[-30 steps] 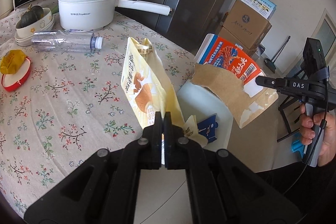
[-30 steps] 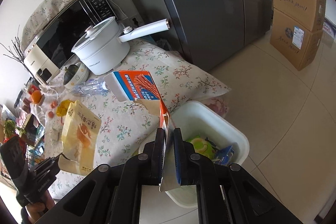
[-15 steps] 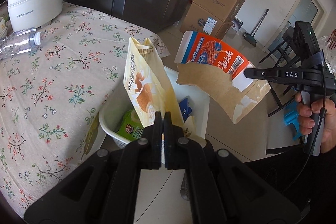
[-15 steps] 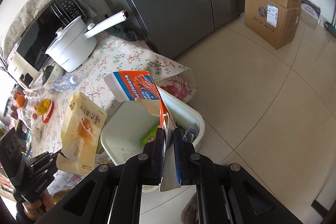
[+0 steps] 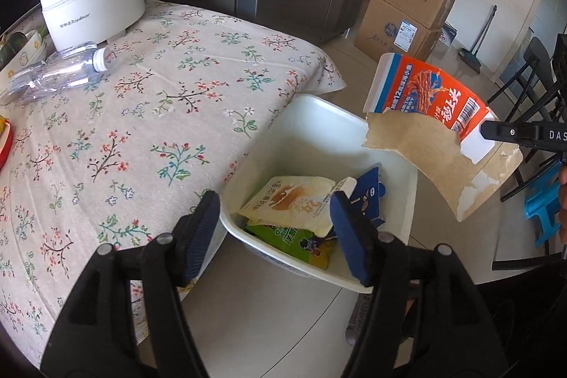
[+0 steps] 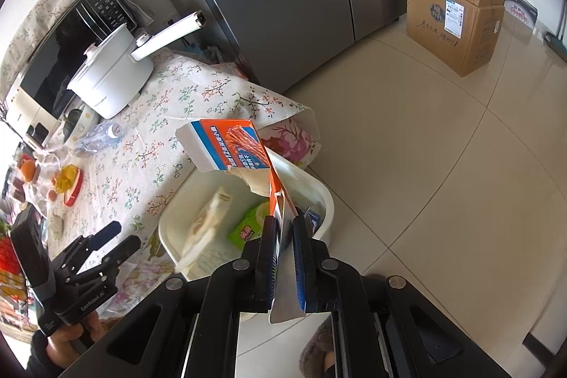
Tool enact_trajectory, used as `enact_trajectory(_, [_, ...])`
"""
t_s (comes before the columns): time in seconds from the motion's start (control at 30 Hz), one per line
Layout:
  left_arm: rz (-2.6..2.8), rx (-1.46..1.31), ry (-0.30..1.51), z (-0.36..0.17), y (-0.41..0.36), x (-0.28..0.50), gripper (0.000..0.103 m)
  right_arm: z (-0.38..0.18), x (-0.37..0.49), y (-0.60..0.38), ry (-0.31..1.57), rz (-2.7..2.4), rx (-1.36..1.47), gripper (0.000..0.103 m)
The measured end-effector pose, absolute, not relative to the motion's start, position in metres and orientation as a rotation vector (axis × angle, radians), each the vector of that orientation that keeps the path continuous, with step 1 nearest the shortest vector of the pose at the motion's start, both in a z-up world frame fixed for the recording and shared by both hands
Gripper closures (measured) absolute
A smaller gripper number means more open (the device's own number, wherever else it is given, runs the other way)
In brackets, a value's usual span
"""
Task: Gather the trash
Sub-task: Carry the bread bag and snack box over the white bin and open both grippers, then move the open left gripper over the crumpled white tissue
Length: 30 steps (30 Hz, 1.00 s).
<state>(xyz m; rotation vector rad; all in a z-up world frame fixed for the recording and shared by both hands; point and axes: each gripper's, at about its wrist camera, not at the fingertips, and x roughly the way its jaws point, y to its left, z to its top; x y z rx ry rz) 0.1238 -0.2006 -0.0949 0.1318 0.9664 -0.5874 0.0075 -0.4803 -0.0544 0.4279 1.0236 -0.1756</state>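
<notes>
Trash held and dropped over white bin (image 5: 397,181)
Left gripper (image 5: 273,232): jaws just opened, nothing held; yellow snack bag (image 5: 290,201) lies binned. Right gripper (image 6: 285,257): clamped on torn carton (image 6: 244,147).

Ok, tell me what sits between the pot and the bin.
Only bare floral tablecloth lies between the pot and the bin, clearest in the left wrist view; the bottle lies off to the side.

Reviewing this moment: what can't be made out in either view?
- Bottom of the white bin: covered by the yellow snack bag and other wrappers, both views.
- Right gripper: its body is cut off by the left wrist view's edge.
- Print on the torn carton: too small to read.
- Items at the table's far end: tiny, distorted, right wrist view.
</notes>
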Motion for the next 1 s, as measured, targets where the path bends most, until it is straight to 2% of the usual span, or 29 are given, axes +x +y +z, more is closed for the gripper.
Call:
enact_trajectory(0.13, [-0.556, 0.094, 0.968, -0.09, -0.184, 0.125, 0.025, -0.055, 0.012, -0.473, 1.032, -0.161, 0.414, 0.093])
enact_trajectory(0.4, [-0.499, 0.055, 0.963, -0.081, -0.154, 0.127, 0.022, -0.049, 0.028, -0.45, 1.029, -0.121, 0.383, 0.092])
enact_trajectory(0.43, [-0.491, 0.052, 0.963, -0.08, -0.15, 0.127, 0.022, -0.048, 0.031, -0.448, 1.029, -0.111, 0.387, 0.087])
enact_trajectory(0.5, [-0.479, 0.047, 0.964, -0.078, -0.143, 0.128, 0.021, -0.048, 0.035, -0.442, 1.034, -0.098, 0.392, 0.087])
enact_trajectory(0.53, [-0.472, 0.046, 0.966, -0.078, -0.14, 0.129, 0.02, -0.048, 0.038, -0.438, 1.04, -0.092, 0.39, 0.082])
enact_trajectory(0.6, [-0.455, 0.046, 0.966, -0.077, -0.132, 0.128, 0.02, -0.047, 0.041, -0.432, 1.042, -0.086, 0.386, 0.066])
enact_trajectory(0.63, [-0.447, 0.044, 0.966, -0.077, -0.128, 0.129, 0.019, -0.046, 0.043, -0.429, 1.037, -0.085, 0.386, 0.048])
enact_trajectory(0.67, [-0.44, 0.042, 0.966, -0.076, -0.124, 0.129, 0.019, -0.044, 0.044, -0.426, 1.03, -0.084, 0.385, 0.038])
enact_trajectory(1.0, [-0.372, 0.02, 0.962, -0.068, -0.086, 0.128, 0.017, -0.033, 0.058, -0.394, 1.008, -0.077, 0.301, 0.03])
